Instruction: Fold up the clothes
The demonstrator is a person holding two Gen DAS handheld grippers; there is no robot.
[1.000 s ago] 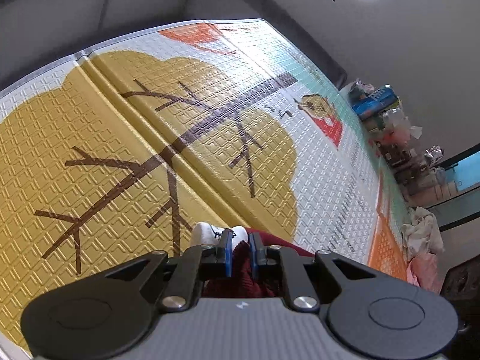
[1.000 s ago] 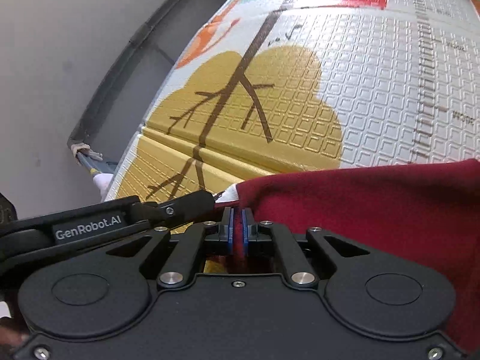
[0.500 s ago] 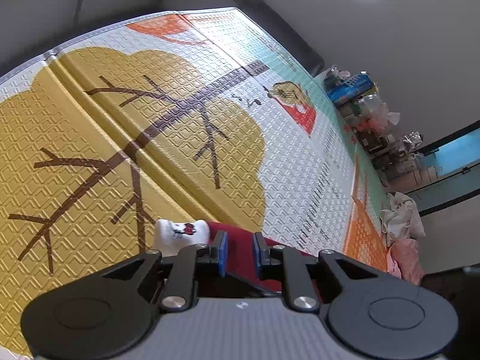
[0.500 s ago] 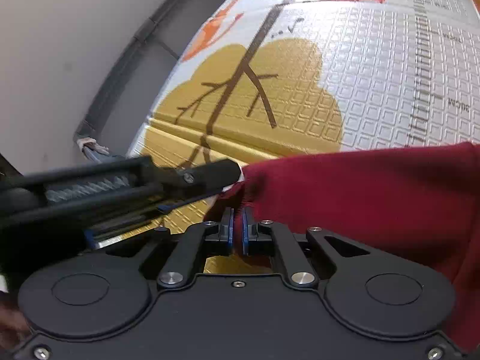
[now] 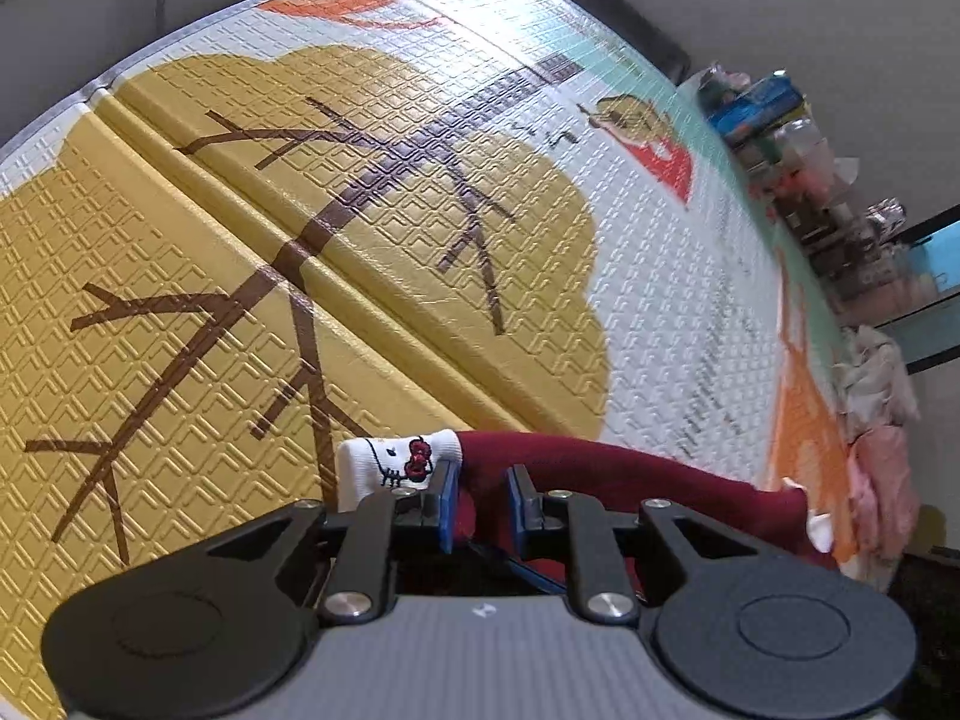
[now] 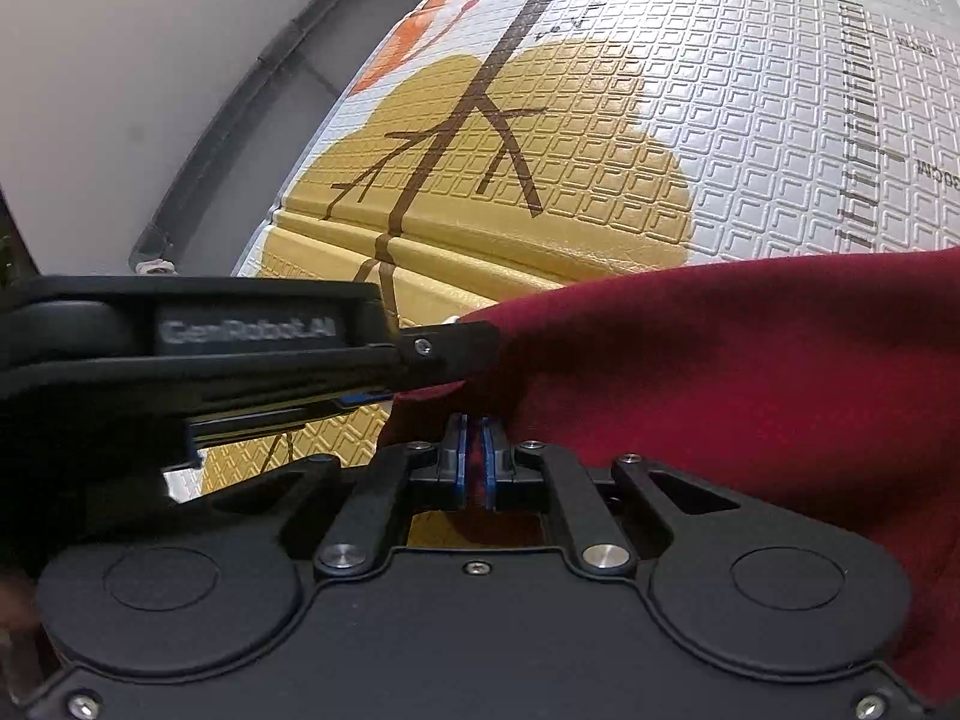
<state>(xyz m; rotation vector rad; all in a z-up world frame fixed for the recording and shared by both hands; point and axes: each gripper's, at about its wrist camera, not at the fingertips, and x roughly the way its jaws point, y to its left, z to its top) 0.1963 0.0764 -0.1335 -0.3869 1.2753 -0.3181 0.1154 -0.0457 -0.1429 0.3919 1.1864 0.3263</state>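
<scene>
Left gripper (image 5: 478, 501): jaws have just been opening, now slightly apart, dark red garment (image 5: 630, 474) between the pads.
Right gripper (image 6: 474, 456): clamped on the garment's edge.
Garment: draped over the play mat (image 5: 360, 210), white embroidered cuff (image 5: 399, 462) beside the left pad.
In the way: left gripper's body crosses the right view.
Around: pile of clothes (image 5: 879, 396), clutter along the wall.

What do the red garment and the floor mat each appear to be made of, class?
Red garment: probably soft knit or fleece; matte, draping in rounded folds. Floor mat: likely padded foam with a glossy vinyl-like skin; embossed grid, printed tree, sheen, folding crease.
</scene>
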